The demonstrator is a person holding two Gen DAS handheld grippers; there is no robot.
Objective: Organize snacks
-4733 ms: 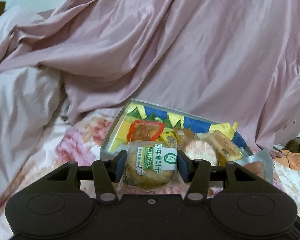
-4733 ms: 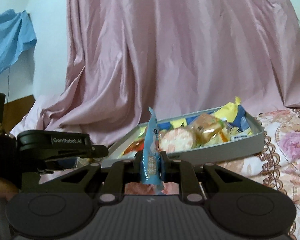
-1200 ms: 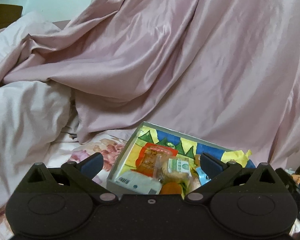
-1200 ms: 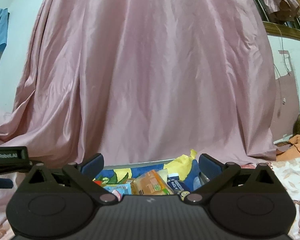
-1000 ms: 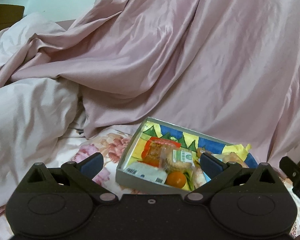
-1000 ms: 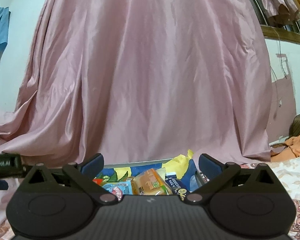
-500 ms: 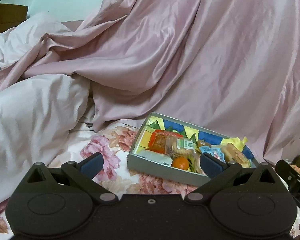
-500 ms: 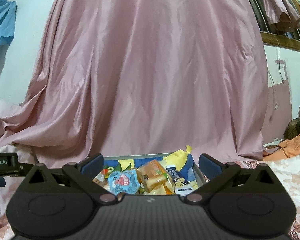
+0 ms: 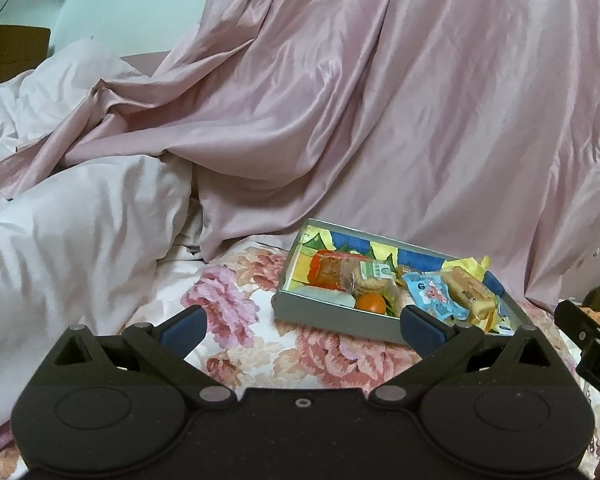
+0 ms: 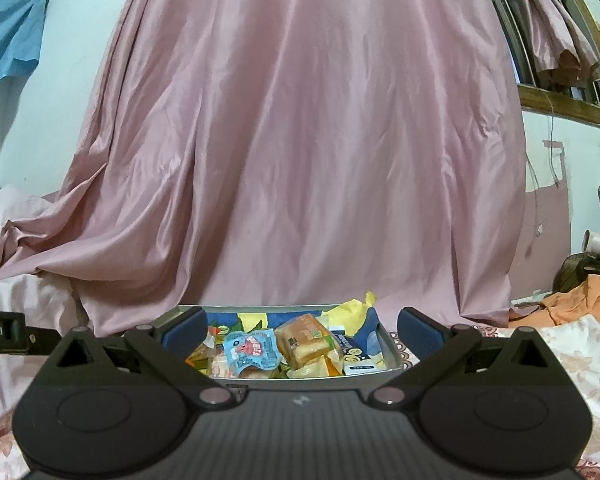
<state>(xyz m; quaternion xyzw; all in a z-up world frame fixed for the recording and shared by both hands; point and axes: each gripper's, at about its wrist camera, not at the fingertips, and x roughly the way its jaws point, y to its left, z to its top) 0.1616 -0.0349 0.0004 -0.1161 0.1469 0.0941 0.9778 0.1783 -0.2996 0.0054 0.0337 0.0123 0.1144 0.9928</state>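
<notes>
Much of the shallow grey cardboard snack tray (image 9: 332, 320) is cut off in the right wrist view, where the black gripper body hides its near wall and the lower packets; the print on most wrappers is too small to read. The left gripper (image 9: 302, 326) is spread wide with nothing between its blue-padded fingers, hanging clear above the flowered bedspread (image 9: 228, 312), just short of the tray. The right gripper (image 10: 300, 330) is equally wide apart and empty, its fingers framing the tray from the near side without touching it. Inside the tray, on a bright yellow-and-blue printed lining, lie a crinkled light-blue foil packet (image 10: 252, 350), a clear-wrapped golden bread bun (image 10: 306, 340), a small round orange fruit (image 9: 371, 303) and a green-labelled clear biscuit packet (image 9: 366, 276). Glossy pink satin cloth (image 9: 340, 120) drapes in folds behind.
</notes>
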